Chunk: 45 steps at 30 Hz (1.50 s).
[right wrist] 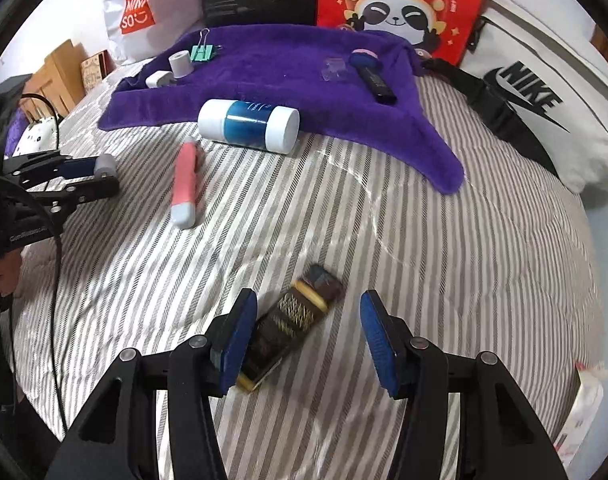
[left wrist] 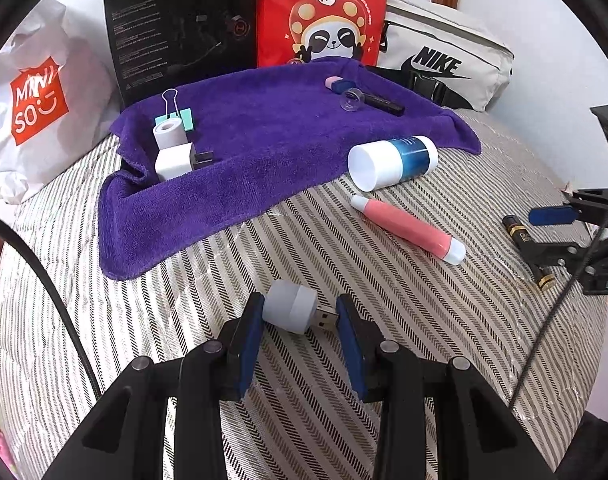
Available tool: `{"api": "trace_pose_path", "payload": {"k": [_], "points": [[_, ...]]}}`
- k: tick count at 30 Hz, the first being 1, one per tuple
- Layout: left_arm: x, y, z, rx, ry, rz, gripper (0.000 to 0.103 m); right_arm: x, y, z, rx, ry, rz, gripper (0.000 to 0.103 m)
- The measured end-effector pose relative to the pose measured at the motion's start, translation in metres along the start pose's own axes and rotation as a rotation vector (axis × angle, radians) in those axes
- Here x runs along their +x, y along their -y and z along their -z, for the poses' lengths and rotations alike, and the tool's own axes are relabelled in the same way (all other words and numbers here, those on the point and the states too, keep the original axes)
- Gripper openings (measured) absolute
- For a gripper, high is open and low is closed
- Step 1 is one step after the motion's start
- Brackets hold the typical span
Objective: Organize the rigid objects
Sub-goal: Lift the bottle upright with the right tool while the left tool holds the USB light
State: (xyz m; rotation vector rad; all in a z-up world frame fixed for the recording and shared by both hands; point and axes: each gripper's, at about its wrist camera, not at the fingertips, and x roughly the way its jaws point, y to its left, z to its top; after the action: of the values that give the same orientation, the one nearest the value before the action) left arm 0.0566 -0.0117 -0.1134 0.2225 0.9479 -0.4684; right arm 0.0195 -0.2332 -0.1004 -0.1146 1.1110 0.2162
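Grippers: my left gripper (left wrist: 300,316) clamps the white USB plug (left wrist: 294,309); my right gripper (right wrist: 307,336) stands open around the dark battery pair (right wrist: 292,320), both near the purple towel (left wrist: 264,140).

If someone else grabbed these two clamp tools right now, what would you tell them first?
Left gripper: shut on the white USB plug light, just above the striped bedcover.
Right gripper: open, battery pair lying between its fingers, not gripped.
Done: binder clip, tape roll, charger and pen on the purple towel.
Left: blue-and-white bottle, pink tube, batteries, plug light.
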Motion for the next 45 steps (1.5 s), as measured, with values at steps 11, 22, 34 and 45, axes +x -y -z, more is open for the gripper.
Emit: {"api": "trace_pose_path", "payload": {"k": [11, 22, 34, 45], "points": [[0.000, 0.000, -0.001, -0.008, -0.001, 0.006, 0.035, 0.007, -0.019, 0.006, -0.051, 0.039, -0.017, 0.027], [0.001, -0.001, -0.001, -0.011, -0.005, 0.003, 0.035, 0.028, 0.014, -0.031, 0.014, 0.062, 0.015, 0.026], [0.002, 0.002, -0.002, -0.008, -0.012, -0.012, 0.035, 0.027, 0.017, -0.022, 0.050, 0.119, 0.024, 0.027], [0.005, 0.003, -0.005, -0.014, -0.021, -0.025, 0.035, 0.025, 0.014, -0.018, 0.049, 0.130, 0.021, 0.024]]}}
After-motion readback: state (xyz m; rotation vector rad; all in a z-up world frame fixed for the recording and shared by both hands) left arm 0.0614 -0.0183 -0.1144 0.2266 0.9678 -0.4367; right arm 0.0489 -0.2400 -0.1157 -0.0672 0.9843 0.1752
